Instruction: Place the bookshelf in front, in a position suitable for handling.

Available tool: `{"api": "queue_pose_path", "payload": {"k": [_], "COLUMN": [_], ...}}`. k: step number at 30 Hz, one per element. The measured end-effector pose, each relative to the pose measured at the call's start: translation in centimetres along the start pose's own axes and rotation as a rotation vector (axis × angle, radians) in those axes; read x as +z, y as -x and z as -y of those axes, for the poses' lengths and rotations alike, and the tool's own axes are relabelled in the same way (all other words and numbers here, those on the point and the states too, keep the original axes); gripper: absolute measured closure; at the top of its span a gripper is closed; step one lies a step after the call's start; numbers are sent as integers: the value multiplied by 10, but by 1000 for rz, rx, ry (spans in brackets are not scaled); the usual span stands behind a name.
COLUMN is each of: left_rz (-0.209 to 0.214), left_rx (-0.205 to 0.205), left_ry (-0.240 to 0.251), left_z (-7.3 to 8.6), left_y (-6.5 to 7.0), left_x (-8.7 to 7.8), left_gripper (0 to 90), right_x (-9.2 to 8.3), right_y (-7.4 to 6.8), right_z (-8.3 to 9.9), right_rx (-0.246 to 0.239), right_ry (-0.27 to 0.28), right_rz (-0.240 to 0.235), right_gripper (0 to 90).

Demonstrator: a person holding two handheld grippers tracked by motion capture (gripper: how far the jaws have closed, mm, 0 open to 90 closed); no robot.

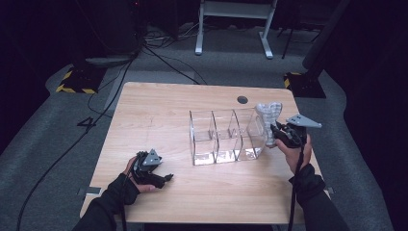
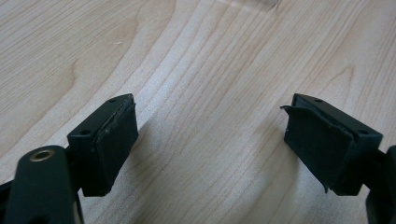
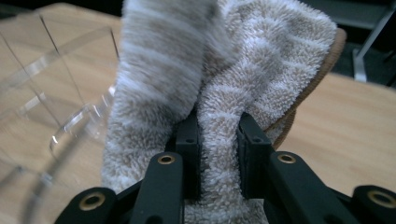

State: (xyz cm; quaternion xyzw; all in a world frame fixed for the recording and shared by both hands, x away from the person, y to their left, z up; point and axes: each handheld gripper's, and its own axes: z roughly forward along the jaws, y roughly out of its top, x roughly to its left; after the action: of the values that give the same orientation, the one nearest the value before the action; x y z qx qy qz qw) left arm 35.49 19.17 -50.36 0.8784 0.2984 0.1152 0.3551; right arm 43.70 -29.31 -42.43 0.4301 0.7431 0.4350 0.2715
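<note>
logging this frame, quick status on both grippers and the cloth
Left gripper open, low over bare table. Right gripper shut on striped towel, beside the clear organizer. Nothing in the way.

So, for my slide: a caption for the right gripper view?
Right gripper pinching a fluffy grey-beige striped towel beside a clear plastic compartment organiser.

the table [image 1: 159, 115] is pale wood with a visible grain and a smooth matt face. the organiser [image 1: 225, 137] is clear glossy plastic. the cloth [image 3: 187, 79] is fluffy terry, striped grey and beige, with a ribbed tan hem. the left gripper [image 2: 210, 140] has matt black pads [image 2: 116, 140] with rough, frayed edges.
</note>
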Motion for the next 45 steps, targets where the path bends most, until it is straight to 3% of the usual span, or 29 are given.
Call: {"api": "queue_pose_path", "payload": {"k": [3, 9, 18, 21, 25, 31, 33, 34, 39, 40, 41, 43, 45], "left_rz": [2, 4, 8, 11, 15, 26, 5, 15, 6, -11, -27, -17, -46], "left_rx": [0, 2, 9, 11, 15, 31, 42, 36, 42, 52, 60, 46, 62], "left_ry": [1, 3, 1, 2, 0, 7, 31, 61, 123, 133, 139, 152, 153], "left_z": [0, 0, 0, -1, -4, -18, -25, -30, -46, -49, -52, -57, -60], "left_y": [0, 0, 1, 2, 6, 18, 23, 25, 30, 31, 31, 30, 31], "left_x": [0, 0, 1, 1, 4, 16, 19, 20, 24, 26, 28, 31, 35], "left_gripper": [172, 172, 173, 173, 173, 203, 218, 222, 236, 236, 238, 242, 260], "right_x": [9, 13, 22, 19, 13, -10, -16, -18, -19, -19, -19, -16, -11], "right_y": [-3, -4, -16, -17, -14, -7, -4, -3, -2, -3, -3, -4, -5], "right_z": [12, 24, 56, 56, 50, 15, 3, -1, -15, -17, -18, -21, -19], "right_rx": [-28, -52, -106, -113, -106, -55, -49, -43, -46, -48, -52, -51, -49], "right_ry": [-64, -125, -286, -292, -256, -77, -35, -17, 9, 10, 13, 12, -4], "right_rz": [-16, -39, -84, -89, -73, -19, -5, -2, 14, 21, 23, 27, 30], "right_gripper": [745, 744, 741, 741, 743, 745, 745, 745, 743, 742, 742, 742, 741]}}
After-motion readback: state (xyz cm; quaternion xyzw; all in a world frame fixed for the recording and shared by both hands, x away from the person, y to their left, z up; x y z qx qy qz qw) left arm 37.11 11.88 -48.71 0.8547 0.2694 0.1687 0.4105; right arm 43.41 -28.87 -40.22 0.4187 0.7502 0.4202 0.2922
